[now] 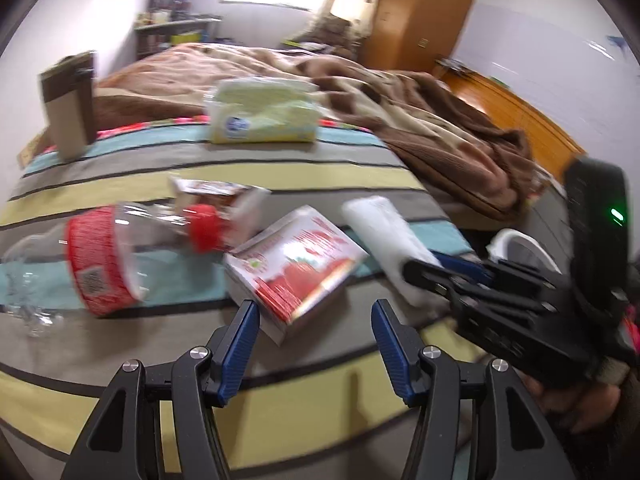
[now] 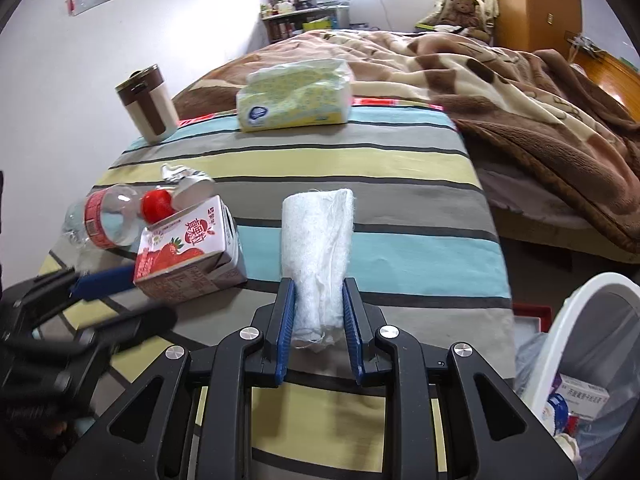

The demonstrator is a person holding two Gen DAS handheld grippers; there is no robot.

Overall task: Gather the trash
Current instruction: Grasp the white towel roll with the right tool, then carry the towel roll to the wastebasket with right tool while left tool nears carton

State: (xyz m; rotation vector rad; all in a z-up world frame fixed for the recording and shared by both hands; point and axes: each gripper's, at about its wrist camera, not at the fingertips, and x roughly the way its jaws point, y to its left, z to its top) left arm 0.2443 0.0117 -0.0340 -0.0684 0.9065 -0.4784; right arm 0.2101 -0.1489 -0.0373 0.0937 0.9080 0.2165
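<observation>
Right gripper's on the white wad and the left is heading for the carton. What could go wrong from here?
1. The right gripper pinches only the near end of the white wad; the soft free end could sag or slip out on the way to the bin.
2. The left gripper, open, nears the strawberry carton, which touches the clear bottle; a nudge might roll it.

White crumpled tissue roll (image 2: 318, 248) lies lengthwise on the striped bedspread (image 2: 400, 168).
</observation>
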